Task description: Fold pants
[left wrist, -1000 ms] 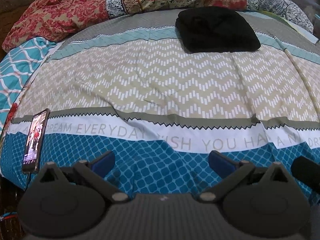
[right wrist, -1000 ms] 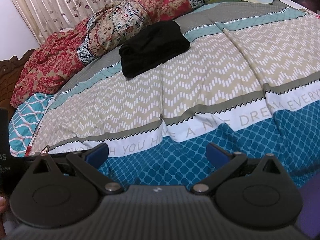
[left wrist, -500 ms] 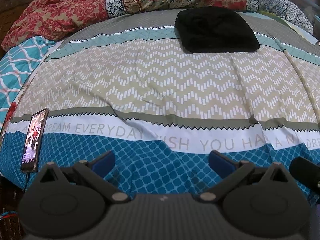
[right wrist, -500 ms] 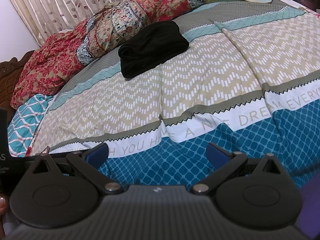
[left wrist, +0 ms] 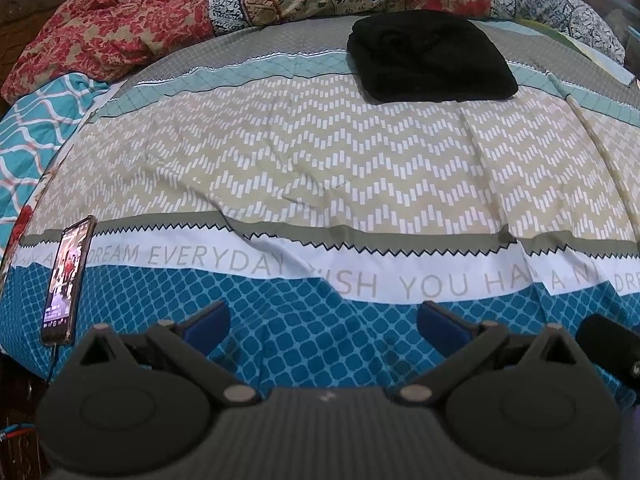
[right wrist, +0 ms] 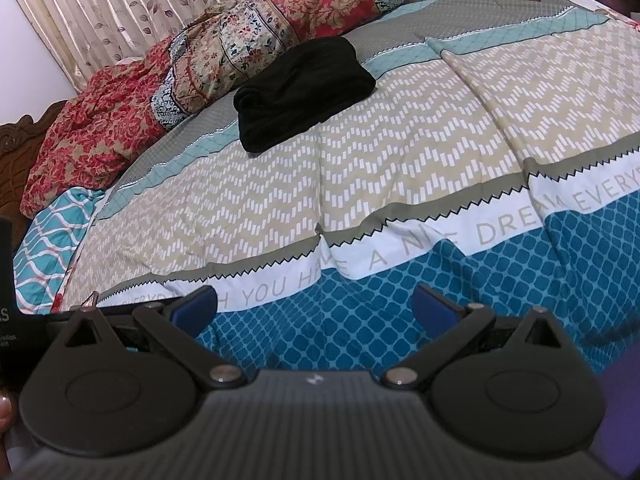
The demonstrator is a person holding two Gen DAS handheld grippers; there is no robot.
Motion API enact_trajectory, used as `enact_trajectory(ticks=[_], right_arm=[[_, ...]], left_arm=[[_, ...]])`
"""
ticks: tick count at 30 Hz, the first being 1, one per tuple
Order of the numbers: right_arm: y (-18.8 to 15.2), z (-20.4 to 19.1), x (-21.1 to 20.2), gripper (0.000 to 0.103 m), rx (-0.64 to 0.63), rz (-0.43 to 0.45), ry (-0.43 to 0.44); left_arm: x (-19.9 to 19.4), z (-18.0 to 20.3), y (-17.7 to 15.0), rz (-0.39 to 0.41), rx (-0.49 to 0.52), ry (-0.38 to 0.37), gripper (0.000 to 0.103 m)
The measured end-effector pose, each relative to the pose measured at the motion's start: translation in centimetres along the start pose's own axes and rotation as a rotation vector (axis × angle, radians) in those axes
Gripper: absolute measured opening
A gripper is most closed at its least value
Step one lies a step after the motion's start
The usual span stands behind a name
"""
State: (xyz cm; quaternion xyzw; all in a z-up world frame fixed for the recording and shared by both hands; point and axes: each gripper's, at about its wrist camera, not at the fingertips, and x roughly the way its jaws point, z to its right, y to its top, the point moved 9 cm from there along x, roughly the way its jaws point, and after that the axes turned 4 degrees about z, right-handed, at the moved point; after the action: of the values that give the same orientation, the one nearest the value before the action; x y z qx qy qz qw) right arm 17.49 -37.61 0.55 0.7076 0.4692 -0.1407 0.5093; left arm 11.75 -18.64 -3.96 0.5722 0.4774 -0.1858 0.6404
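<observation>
The black pants sit folded in a compact bundle at the far side of the bed, around one o'clock in the left wrist view and eleven o'clock in the right wrist view. Same spot as a second ago; only a slight camera drift between frames. The left gripper hangs spread wide over the blue diamond band at the near edge, gripping nothing. The right gripper is spread wide too, empty, well apart from the pants. Behind the bundle lies a heap of floral quilts, touching its far edge or just beside it. Nothing lies between grippers and pants. The left view alone catches a lit phone at nine o'clock; the right view alone shows leaf-print curtains at eleven.
</observation>
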Motion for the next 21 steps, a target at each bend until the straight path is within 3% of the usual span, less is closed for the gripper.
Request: enact_trajectory(ticks=[21], right_arm=[[-0.38, 0.37, 0.16, 0.103, 0.011, -0.013, -0.001]], left_arm=[[0.62, -0.13, -0.48, -0.019, 0.020, 0.023, 0.103]])
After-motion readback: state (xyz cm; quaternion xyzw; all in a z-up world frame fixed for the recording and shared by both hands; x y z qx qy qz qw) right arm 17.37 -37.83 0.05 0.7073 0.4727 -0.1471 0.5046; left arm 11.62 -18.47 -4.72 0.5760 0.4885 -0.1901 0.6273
